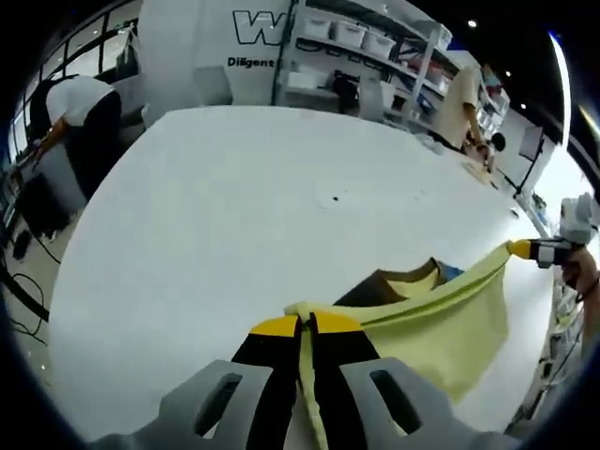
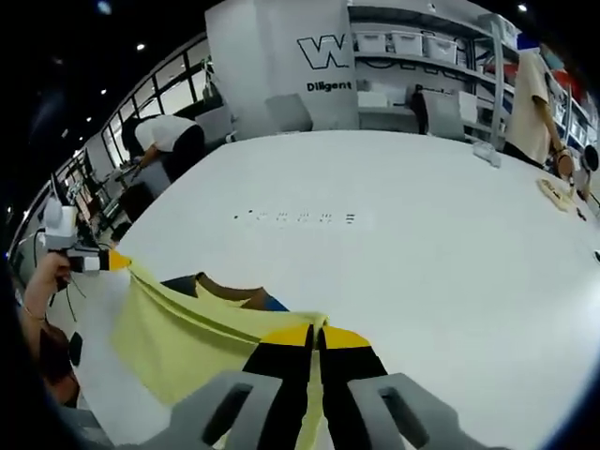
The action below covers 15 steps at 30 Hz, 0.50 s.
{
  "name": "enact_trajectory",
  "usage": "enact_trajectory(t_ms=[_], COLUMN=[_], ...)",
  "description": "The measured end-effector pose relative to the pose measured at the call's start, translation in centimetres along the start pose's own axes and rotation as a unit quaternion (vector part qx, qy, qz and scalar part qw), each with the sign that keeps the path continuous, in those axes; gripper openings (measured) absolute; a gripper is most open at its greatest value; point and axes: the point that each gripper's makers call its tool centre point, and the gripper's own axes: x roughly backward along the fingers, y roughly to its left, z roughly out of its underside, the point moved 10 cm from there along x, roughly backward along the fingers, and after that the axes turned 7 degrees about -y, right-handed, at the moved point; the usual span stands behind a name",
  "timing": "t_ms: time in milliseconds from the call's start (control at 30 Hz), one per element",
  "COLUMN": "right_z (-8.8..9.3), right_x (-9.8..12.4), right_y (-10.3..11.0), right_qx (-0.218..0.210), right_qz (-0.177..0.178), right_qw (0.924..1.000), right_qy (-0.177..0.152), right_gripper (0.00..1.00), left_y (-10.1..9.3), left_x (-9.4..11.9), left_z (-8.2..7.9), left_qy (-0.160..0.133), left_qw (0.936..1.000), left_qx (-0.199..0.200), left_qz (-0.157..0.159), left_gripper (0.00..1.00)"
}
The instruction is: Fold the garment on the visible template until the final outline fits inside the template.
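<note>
Across the white tabletop [image 1: 216, 216] nothing but a few small dark marks shows ahead of the work, and no template outline can be made out on it from either view, which is the first risk: without a visible edge to aim for, the fold may land off the template and the final outline overhang it. Nearer, the yellow garment [image 1: 450, 328] is lifted off the surface and stretched as a taut band between the two tools, its lower part hanging down toward the tabletop; a brown collar [image 1: 389, 281] with a bit of blue beside it shows in the sag behind the top edge. Because the cloth hangs free, a swing or an uneven lowering would likely let the loose part bunch or fold under itself, leaving a crooked outline. Pulling the hands further apart could drag the fabric out of a grip, and one dropped corner would collapse the whole spread. The left tool [image 1: 307, 323] has its yellow-tipped jaws closed together on one end of the top edge. The right tool [image 2: 317, 333] is likewise pinched tight on the other end, and it appears in the left gripper view at the far right, held by a hand [image 1: 579, 272]. Both grips take only a narrow bite of cloth, so slip seems the nearest danger.
</note>
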Motion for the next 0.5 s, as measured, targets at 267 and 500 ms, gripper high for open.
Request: enact_trajectory(t_ms=[267, 500], right_z=[1.1, 2.3], right_x=[-2.3, -3.5], right_y=[-0.7, -1.5], right_qx=[-0.007, -0.027], right_qz=[-0.001, 0.0], right_qw=[0.9998, 0.9994], right_qy=[0.018, 0.02], right_gripper=[0.0, 0.0], left_y=[0.3, 0.3], left_x=[-1.8, -2.9], left_z=[1.0, 1.8], left_qy=[0.003, -0.009], left_qw=[0.9992, 0.9963], left_qx=[0.031, 0.075], left_qz=[-0.026, -0.043], left_gripper=[0.02, 0.02])
